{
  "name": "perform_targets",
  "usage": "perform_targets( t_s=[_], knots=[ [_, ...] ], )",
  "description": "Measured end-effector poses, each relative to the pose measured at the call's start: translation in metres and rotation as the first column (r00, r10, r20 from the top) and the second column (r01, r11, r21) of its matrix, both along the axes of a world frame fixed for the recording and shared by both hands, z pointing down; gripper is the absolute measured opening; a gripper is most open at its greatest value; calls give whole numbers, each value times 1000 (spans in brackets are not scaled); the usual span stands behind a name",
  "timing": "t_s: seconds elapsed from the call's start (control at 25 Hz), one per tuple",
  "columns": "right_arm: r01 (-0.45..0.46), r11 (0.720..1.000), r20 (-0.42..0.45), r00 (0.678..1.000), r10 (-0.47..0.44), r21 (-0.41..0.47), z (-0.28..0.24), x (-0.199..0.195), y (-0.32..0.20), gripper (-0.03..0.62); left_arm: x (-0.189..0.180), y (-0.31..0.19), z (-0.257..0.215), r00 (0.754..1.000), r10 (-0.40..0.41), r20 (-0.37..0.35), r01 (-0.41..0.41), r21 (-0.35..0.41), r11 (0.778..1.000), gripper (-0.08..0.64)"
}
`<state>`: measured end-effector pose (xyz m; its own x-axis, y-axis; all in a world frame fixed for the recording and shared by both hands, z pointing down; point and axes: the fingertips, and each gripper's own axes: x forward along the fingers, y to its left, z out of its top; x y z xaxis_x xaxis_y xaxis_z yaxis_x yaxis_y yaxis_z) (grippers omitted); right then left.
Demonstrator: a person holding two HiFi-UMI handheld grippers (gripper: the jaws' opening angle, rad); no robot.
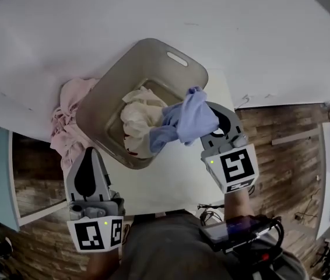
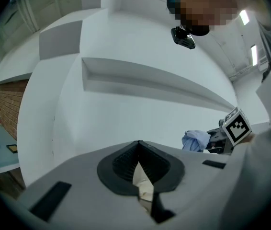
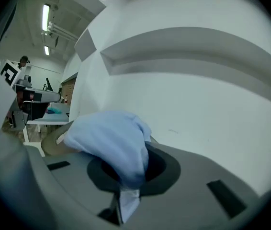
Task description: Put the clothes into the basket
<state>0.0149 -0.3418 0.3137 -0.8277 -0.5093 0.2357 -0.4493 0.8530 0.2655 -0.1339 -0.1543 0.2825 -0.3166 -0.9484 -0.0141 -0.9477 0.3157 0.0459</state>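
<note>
Clamping a blue garment [image 1: 189,120] over the basket [image 1: 103,98] edge, right gripper [image 1: 210,118] mid-frame, left gripper [image 1: 89,156] closed. Dropped early, we'd snag the rim.

head: overhead, down | 2 gripper views: along jaws | shared: blue cloth [image 1: 191,118]

The white desk [image 1: 171,185] stands on a brown wood-plank floor [image 1: 287,168]. Behind it rises a white wall [image 2: 126,114] with a long ledge [image 2: 140,78]. A brick wall [image 2: 8,104] stands beside, and strip lights [image 3: 46,16] hang above.

Cloth [image 1: 134,116] in basket [image 1: 108,95], pile [image 1: 66,116] at left
</note>
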Motion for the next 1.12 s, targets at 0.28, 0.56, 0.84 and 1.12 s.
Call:
perform_targets(
  t_s=[0.28,0.56,0.84,1.12],
  knots=[
    [162,979,62,983,-171,127,-83,-97,39,46,-38,43,-49,997,-69,29,65,116,991,8],
    [351,936,-316,891,-326,23,-13,-168,81,228,-61,74,-44,995,-100,-30,103,107,989,8],
    [386,922,-566,753,-336,-33,47,-113,98,278,-48,59,-11,997,-24,-76,29,67,997,8],
    [322,946,-565,773,-290,-44,44,-35,93,287,-5,32,-17,995,76,-58,-72,68,995,8]
  ],
)
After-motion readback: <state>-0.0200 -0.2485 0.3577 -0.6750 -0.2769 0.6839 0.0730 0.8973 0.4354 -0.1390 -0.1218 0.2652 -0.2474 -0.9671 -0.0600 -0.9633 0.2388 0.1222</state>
